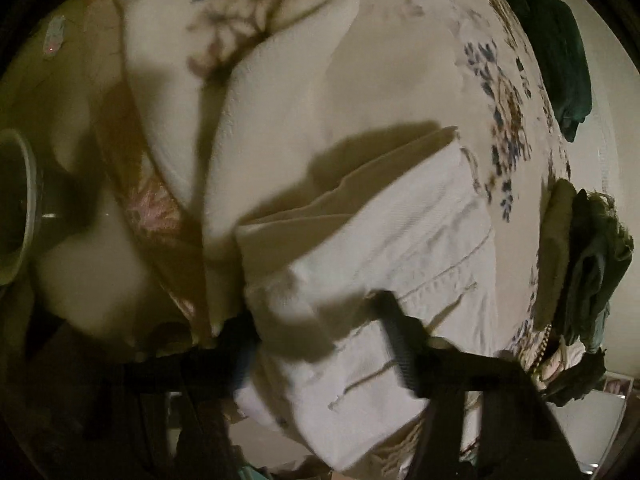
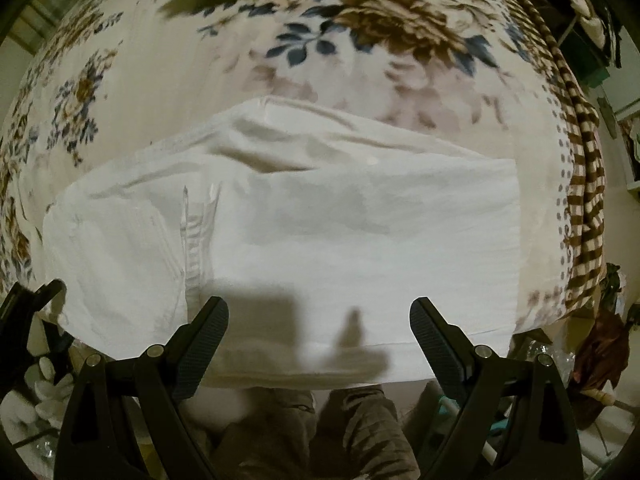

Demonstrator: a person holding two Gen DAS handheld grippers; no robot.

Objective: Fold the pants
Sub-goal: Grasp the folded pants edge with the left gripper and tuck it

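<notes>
Right wrist view: white pants (image 2: pixel 280 232) lie folded into a broad rectangle on a bed covered by a floral bedspread (image 2: pixel 360 40), with the near edge of the fabric at the bed's edge. The right tool (image 2: pixel 319 316) hovers above that near edge with its fingers spread wide and nothing between them; its shadow falls on the cloth. A brown-and-white striped cloth (image 2: pixel 584 184) hangs over the right side of the bed. The left tool (image 2: pixel 36 300) shows at the far left, at the end of the pants.

Left wrist view: the left tool (image 1: pixel 320 344) has its fingers (image 1: pixel 400 344) parted on either side of the folded end of the pants (image 1: pixel 380 240); the fabric passes between them, but motion blur prevents telling whether they press on it. Dark green garments (image 1: pixel 560 48) lie at the bedspread's (image 1: pixel 500 100) far edge. No containers are identifiable.
</notes>
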